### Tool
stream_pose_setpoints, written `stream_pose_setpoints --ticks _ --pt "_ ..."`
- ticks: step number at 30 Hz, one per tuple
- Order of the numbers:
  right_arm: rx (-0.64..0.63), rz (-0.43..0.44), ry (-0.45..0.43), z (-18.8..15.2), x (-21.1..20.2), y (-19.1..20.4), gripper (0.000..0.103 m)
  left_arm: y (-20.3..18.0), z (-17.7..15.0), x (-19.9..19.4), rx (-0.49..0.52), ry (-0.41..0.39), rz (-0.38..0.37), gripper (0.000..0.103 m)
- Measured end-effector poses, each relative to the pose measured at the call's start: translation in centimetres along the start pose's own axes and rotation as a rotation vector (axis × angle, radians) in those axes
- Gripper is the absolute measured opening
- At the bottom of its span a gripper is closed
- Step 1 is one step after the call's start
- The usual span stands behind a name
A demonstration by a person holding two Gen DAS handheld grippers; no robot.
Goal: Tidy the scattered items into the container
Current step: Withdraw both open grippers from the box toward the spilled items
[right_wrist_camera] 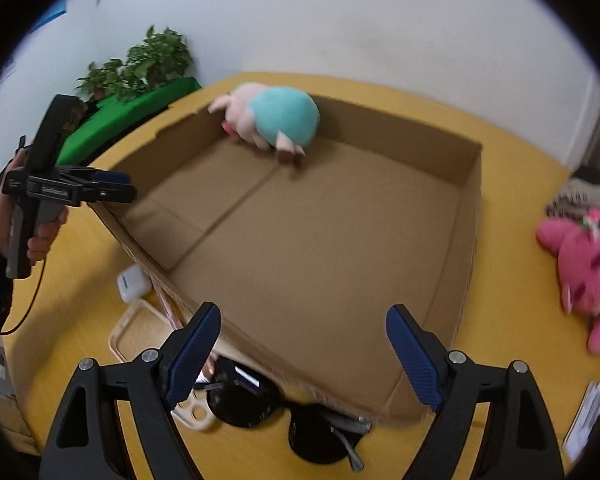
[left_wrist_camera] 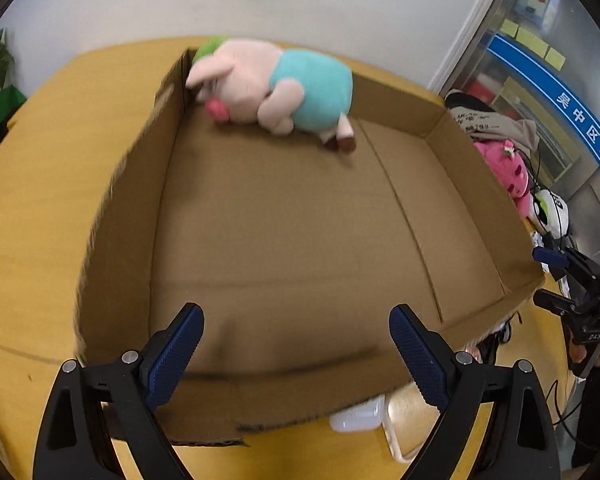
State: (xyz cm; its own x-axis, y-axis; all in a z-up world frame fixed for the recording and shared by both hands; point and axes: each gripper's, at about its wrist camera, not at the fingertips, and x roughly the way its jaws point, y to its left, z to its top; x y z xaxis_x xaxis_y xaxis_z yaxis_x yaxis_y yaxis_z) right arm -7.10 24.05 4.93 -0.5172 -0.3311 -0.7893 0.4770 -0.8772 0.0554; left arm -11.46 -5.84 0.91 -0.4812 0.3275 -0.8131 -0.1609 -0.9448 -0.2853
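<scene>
An open cardboard box stands on the yellow table. A pink pig plush in a teal shirt lies in its far corner. My left gripper is open and empty over the box's near wall. My right gripper is open and empty over the box's near corner. Black sunglasses, a clear phone case and a white earbud case lie outside the box. A pink plush lies to the right.
The left gripper shows from the side in the right wrist view, and the right gripper shows in the left wrist view. A green planter stands at the table's far left. A panda plush and clothes lie beyond the box.
</scene>
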Motion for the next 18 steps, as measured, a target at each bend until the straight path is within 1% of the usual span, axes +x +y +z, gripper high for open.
stream_pose_setpoints --ticks 2,5,7,10,13,15,18 --pt "0.028 -0.002 0.008 -1.0 0.0 -0.5 0.086 -0.4 -1.2 -0.2 0.02 0.001 0.01 0.096" --pt "0.065 0.005 0.016 -2.3 -0.2 -1.0 0.086 -0.9 -2.2 -0.9 0.011 -0.008 -0.009 0.094" --pt "0.069 0.002 -0.003 -3.1 -1.0 -1.3 0.086 -1.3 -2.9 -1.2 0.01 -0.007 -0.005 0.094" --pt "0.088 0.023 -0.019 -3.6 -1.6 -1.6 0.086 -1.4 -3.2 -1.5 0.006 -0.013 0.001 0.094" --pt "0.105 0.043 -0.03 -4.1 -2.3 -1.7 0.086 -1.8 -3.3 -2.6 0.012 -0.06 0.059 0.094" --pt "0.103 0.033 -0.041 -4.3 -2.7 -1.3 0.086 -2.3 -3.3 -3.5 0.013 -0.097 0.053 0.095" --pt "0.094 -0.019 -0.075 -4.3 -4.1 -0.6 0.086 -4.0 -3.6 -5.7 0.046 -0.171 0.04 0.096"
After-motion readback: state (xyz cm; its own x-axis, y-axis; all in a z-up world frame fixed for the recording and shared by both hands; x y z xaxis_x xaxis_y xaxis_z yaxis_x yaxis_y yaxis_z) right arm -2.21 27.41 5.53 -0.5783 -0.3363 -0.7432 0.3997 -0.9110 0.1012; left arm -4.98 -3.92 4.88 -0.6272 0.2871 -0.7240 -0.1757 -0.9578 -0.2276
